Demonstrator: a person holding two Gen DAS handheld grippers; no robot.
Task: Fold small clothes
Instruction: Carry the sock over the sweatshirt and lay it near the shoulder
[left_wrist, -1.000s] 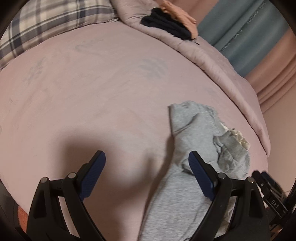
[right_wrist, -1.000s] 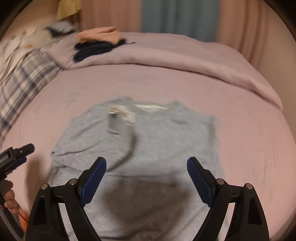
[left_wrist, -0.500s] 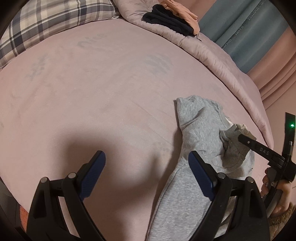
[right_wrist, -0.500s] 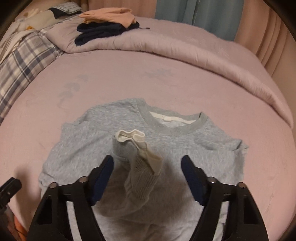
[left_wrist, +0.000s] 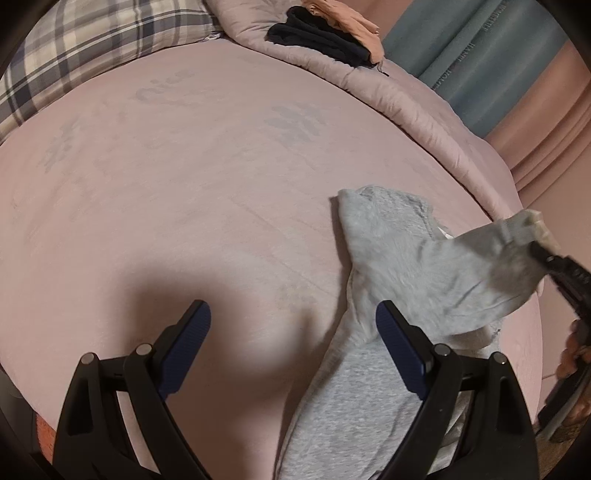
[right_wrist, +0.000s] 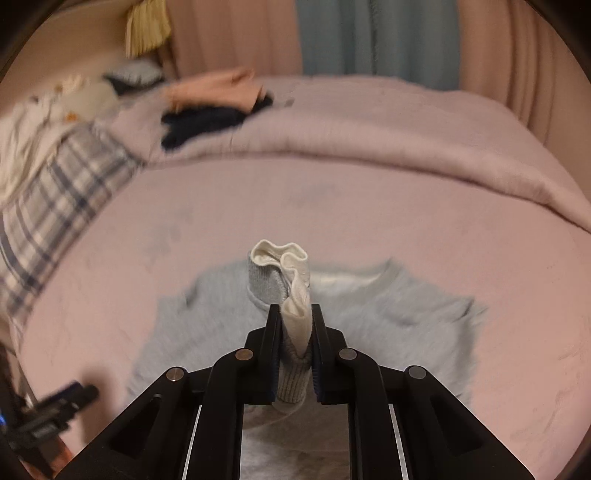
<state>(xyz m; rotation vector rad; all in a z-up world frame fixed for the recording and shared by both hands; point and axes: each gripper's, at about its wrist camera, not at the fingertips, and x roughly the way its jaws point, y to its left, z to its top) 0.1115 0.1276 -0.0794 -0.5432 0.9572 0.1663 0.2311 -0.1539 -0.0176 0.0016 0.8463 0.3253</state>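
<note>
A small grey sweatshirt (right_wrist: 388, 310) lies flat on the pink bed (right_wrist: 369, 221), neckline away from me. My right gripper (right_wrist: 294, 314) has its jaws closing, and the pads press on the sweatshirt's sleeve cuff (right_wrist: 280, 266), grey outside and cream inside, which stands up above the fingertips. In the left wrist view the sleeve (left_wrist: 480, 266) is stretched up and to the right off the sweatshirt (left_wrist: 388, 229) by the right gripper (left_wrist: 541, 253). My left gripper (left_wrist: 291, 310) hangs open over the bed sheet (left_wrist: 184, 184), its right finger above the sweatshirt's edge, with nothing between its pads.
A rolled pink duvet (left_wrist: 406, 107) runs along the far side, with folded dark and peach clothes (left_wrist: 325, 33) on it. A plaid pillow (left_wrist: 74, 55) lies at the far left. Curtains (left_wrist: 480, 55) hang behind. A person's hand (left_wrist: 576, 354) holds the right gripper.
The right gripper closed on the sleeve cuff and lifted it up and to the right off the sweatshirt. The left gripper stayed open and kept its place.
</note>
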